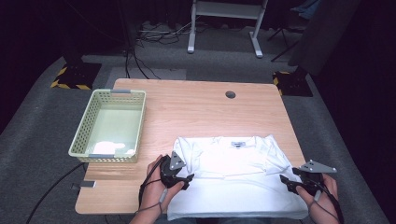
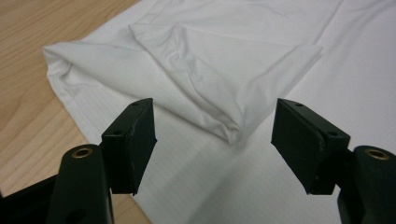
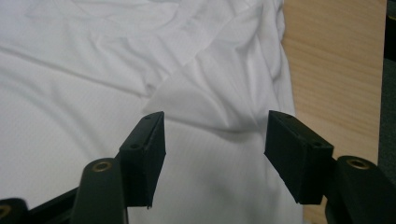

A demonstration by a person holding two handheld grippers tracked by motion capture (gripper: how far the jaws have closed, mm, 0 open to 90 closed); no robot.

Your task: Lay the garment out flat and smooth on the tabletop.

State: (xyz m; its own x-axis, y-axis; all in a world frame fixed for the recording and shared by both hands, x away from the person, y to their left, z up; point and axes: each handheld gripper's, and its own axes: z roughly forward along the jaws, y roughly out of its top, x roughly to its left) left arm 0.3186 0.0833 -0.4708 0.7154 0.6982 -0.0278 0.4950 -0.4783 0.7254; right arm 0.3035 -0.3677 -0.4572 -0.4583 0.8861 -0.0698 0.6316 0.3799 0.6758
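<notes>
A white T-shirt [image 1: 233, 177] lies flat on the wooden table [image 1: 196, 107] near its front edge, both sleeves folded inward over the body. My left gripper [image 1: 184, 179] hovers at the shirt's left edge, jaws open and empty. In the left gripper view the folded left sleeve [image 2: 210, 74] lies just ahead of the left gripper [image 2: 215, 140], its tip between the jaws' line but untouched. At the shirt's right edge my right gripper [image 1: 287, 183] stands open. The right gripper [image 3: 215, 149] faces the folded right sleeve [image 3: 210, 98] with nothing gripped.
A pale green plastic basket [image 1: 88, 140] with something white inside stands at the table's left. A round cable hole [image 1: 230, 94] sits at the back. Bare wood lies behind the shirt. Grey carpet and a white stand's legs [image 1: 224, 28] are beyond the table.
</notes>
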